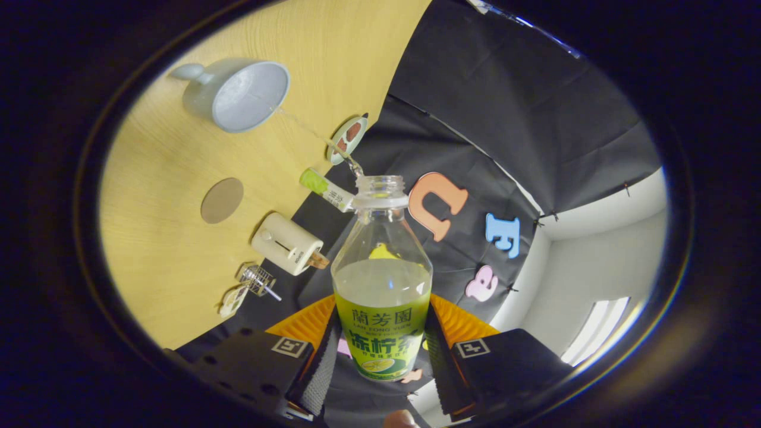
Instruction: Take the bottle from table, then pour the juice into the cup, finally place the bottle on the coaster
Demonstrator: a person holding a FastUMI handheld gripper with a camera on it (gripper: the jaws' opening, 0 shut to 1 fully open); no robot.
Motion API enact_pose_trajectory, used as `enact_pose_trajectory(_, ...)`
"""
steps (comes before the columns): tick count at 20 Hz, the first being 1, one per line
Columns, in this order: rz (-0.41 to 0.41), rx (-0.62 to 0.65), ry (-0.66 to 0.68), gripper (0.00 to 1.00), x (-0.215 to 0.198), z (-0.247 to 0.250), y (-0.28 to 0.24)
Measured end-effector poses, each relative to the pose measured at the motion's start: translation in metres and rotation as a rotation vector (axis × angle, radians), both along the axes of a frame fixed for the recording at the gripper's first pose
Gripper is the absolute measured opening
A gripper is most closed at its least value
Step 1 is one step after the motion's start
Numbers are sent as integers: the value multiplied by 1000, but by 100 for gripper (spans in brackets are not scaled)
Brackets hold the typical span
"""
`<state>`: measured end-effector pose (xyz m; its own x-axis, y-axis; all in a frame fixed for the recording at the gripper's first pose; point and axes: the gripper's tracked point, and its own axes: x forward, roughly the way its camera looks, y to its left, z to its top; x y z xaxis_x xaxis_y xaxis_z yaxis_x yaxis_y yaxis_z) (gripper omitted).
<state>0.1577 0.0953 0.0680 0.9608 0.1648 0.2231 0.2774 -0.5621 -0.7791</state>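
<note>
While my gripper (380,356) clamped the tilted bottle (382,279), juice streamed toward the cup (238,95) across the table (160,238); pouring was underway, the coaster (222,200) placement remained.

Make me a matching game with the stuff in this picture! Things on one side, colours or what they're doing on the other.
Things:
1. bottle
2. cup
3. coaster
4. toaster

Descriptions:
A. cream, with a slot along its top
B. flat brown disc, nothing on it
C. pale blue-grey, juice streaming toward it
D. uncapped, gripped between the claw fingers

Pairs: 1-D, 2-C, 3-B, 4-A
</note>
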Motion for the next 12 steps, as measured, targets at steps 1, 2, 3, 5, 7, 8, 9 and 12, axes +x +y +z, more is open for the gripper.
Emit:
enact_pose_trajectory(1,3,-3,-3,75,0,1,1)
enact_pose_trajectory(2,5,-7,-5,75,0,2,2)
enact_pose_trajectory(3,7,-12,-7,75,-1,2,2)
enact_pose_trajectory(5,8,-26,-11,75,2,1,4)
enact_pose_trajectory(7,11,-26,-12,75,4,0,5)
enact_pose_trajectory(8,14,-27,-12,75,5,0,6)
enact_pose_trajectory(9,18,-27,-15,75,5,0,6)
enact_pose_trajectory(12,29,-20,-14,75,4,-2,9)
